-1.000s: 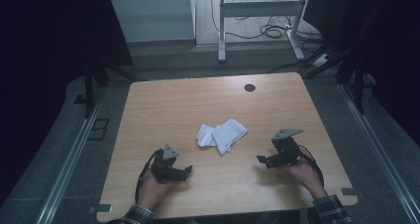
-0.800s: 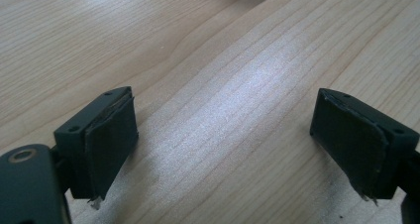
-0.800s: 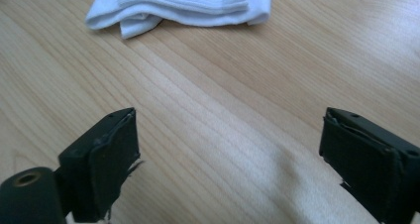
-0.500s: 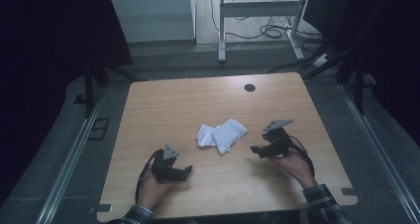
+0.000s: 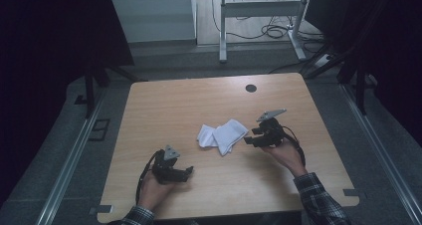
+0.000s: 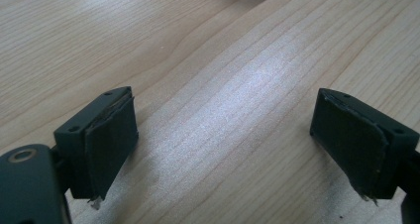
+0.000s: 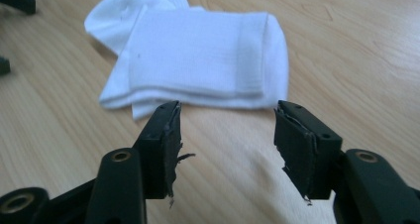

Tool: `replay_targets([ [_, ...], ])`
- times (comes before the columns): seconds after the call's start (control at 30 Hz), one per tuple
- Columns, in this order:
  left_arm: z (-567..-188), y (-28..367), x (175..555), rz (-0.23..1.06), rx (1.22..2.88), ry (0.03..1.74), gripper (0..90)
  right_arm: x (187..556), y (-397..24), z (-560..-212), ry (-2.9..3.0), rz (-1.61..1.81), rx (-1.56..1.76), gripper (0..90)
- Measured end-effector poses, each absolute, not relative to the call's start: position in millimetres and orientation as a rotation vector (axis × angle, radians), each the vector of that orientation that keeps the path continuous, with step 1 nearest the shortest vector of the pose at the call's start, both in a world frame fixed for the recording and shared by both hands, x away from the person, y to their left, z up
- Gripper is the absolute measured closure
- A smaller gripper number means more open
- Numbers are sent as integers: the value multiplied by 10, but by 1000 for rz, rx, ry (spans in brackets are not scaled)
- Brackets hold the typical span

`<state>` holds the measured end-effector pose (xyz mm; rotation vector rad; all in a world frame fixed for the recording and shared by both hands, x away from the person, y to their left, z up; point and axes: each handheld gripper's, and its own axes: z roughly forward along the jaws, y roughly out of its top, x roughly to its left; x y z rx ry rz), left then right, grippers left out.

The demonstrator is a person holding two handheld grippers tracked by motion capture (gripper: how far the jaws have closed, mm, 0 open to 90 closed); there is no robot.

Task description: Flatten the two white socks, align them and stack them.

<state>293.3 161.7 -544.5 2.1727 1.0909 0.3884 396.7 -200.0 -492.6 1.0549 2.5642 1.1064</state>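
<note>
High view: white socks (image 5: 222,136) mid-table, at 9 o'clock just beside the right gripper (image 5: 249,140), the nearer tool; right gripper view: socks (image 7: 198,60) at 12 o'clock, jaws half open, just been closing, empty; left gripper (image 6: 225,135) view: wide open, empty.

I found no readable words, labels, brands or numbers on anything in front of me at my table.

The right gripper (image 5: 247,140) has moved across the table toward the white socks (image 5: 222,135), now just beside them, and its jaws have been closing, with nothing between them.
</note>
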Motion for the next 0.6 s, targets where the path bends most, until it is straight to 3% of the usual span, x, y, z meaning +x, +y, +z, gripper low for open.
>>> replay_targets([
  [0.27, -5445, 1617, 2933, 388, 2173, 1091, 110, 4154, -1840, -4940, 2556, 1104, 1088, 685],
  [0.4, -5445, 1617, 2933, 389, 2173, 1091, 110, 4223, -1801, -4936, 2542, 1104, 1098, 711],
  [0.6, -5445, 1617, 2933, 389, 2173, 1091, 110, 4345, -1697, -4955, 2539, 1075, 1098, 643],
])
